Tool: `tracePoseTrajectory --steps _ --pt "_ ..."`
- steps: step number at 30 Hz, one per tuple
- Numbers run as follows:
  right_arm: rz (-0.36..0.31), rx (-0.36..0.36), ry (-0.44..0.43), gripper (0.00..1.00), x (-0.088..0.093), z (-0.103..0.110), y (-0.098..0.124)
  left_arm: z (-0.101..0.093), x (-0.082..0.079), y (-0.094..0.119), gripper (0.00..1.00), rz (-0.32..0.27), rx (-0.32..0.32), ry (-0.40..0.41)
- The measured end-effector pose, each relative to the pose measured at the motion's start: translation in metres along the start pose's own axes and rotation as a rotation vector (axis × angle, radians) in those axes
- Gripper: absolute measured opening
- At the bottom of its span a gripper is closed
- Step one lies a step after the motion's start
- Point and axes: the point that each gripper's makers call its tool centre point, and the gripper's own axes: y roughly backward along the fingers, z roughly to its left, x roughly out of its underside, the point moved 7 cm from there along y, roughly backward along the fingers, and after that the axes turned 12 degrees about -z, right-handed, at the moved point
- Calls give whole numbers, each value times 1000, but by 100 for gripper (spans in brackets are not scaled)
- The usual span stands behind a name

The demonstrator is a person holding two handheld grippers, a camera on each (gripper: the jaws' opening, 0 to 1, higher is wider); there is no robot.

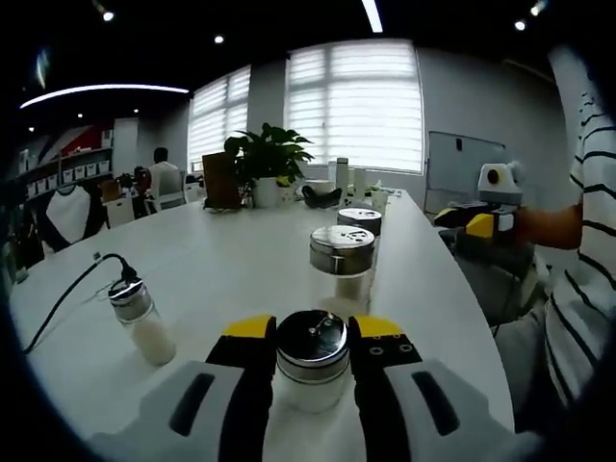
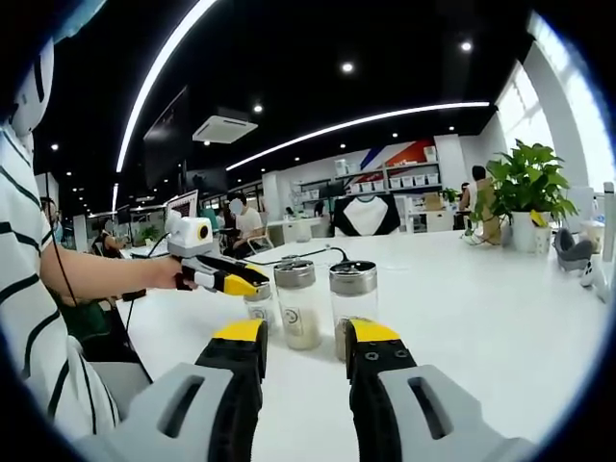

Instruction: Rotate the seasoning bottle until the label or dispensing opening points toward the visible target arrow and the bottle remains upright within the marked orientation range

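A seasoning bottle with a shiny steel lid and pale powder stands upright on the white table, close to the camera. My left gripper is shut on it, one yellow-tipped jaw on each side of the lid. From the right gripper view, the left gripper is held out by a person's hand over that same small bottle. My right gripper is open with nothing between its jaws, just short of two taller bottles. It also hovers off the table's right edge as the right gripper.
Two more steel-lidded jars stand in a row behind the held bottle. A small bottle with a black cable sits at the left. A potted plant and cups stand at the far end. A person's striped sleeve is at the right.
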Motion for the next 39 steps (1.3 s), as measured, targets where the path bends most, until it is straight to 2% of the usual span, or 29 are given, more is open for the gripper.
tracePoseTrajectory --steps 4,6,8,12,25,28,33,39 --pt "-1 1 0 31 0 0 0 0 0 0 32 7 -14 4" --pt "-2 2 0 31 0 0 0 0 -1 1 32 -22 -49 94" --pt "-2 3 -1 31 0 1 0 0 -4 2 32 -56 -52 87" --pt "4 3 -1 31 1 0 0 -3 -8 5 33 -68 -79 77" --pt "2 0 0 31 1 1 -1 -8 -5 6 32 -53 -119 61" --pt "-1 3 -2 31 0 0 0 -8 -6 6 33 -55 -122 94" --pt "0 1 5 31 -2 1 -1 -10 -6 4 36 -50 -148 78" --pt "5 -4 10 31 -3 3 -3 -13 0 -1 38 -1 -195 59"
